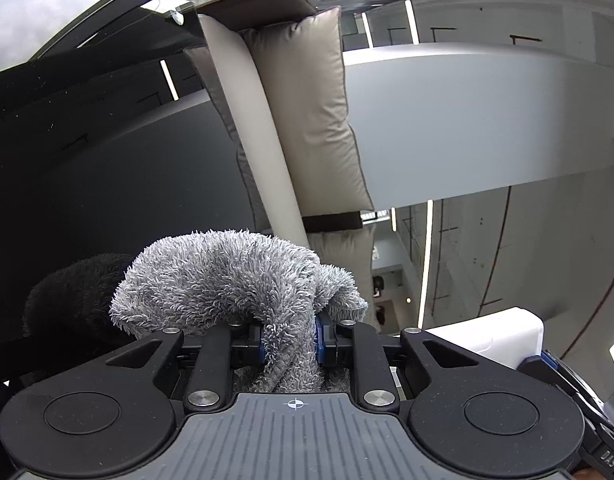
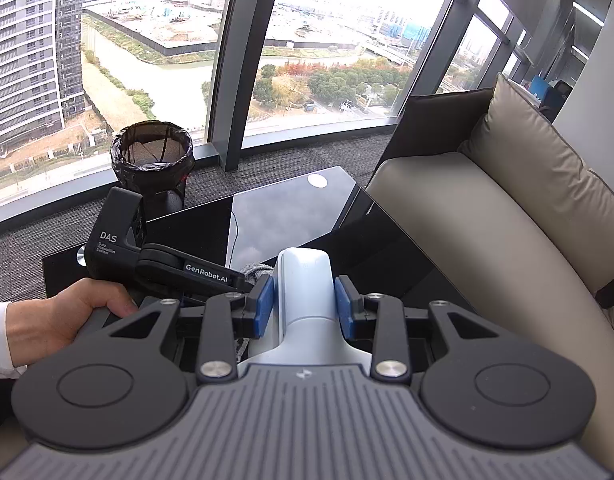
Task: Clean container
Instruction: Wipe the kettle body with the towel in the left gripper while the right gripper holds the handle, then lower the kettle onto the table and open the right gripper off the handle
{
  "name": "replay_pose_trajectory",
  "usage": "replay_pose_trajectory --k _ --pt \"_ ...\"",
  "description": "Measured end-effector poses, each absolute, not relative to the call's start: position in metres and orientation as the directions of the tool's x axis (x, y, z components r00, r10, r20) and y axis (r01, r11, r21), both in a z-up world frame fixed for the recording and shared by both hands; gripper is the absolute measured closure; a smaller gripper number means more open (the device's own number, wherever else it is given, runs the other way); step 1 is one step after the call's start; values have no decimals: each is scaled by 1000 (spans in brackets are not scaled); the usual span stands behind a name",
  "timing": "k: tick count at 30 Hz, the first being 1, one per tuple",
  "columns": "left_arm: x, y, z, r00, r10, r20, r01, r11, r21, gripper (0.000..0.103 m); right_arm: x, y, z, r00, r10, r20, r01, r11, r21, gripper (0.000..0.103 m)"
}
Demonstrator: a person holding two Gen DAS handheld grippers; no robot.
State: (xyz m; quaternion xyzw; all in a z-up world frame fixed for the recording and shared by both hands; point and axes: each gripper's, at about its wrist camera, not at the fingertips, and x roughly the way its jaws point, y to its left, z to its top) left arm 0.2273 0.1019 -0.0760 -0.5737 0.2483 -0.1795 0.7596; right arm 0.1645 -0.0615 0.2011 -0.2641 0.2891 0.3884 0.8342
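One container [image 2: 305, 300], white and smooth, sits between the blue pads of the right tongs [image 2: 304, 306], held above the dark glass tabletop [image 2: 283, 208]. The pads stand beside both its flanks; a thin gap seems to show on the right side, so whether the grip is firm I cannot tell. Judgement: it is held up and steady so the other hand can wipe it.

One grey shaggy cloth [image 1: 227, 280] is bunched in the left tongs [image 1: 289, 340], pads narrowed onto its folds, the rest flopping over the fingertips. From the left wrist view a white corner of the container [image 1: 495, 332] lies just to the right of the cloth, not visibly touching it. The right wrist view shows the left tongs [image 2: 167, 264] angled in toward the container's left side, with one bare hand [image 2: 67, 312] on the handle.

Judgement: wiping is in hand or about to start.

Around: one bin [image 2: 153, 160] lined with a black bag on the carpet by the window, and one beige sofa [image 2: 487, 220] beside the tabletop.
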Motion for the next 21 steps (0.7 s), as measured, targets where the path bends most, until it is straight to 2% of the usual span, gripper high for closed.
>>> replay_pose_trajectory --k 10,21 --pt "207 109 -29 819 -573 32 216 255 -943 86 162 -61 201 538 496 -681 -795 567 -216 67" --pt "181 104 -3 827 -561 45 266 320 -909 86 150 -65 204 579 467 -669 -763 599 -242 66"
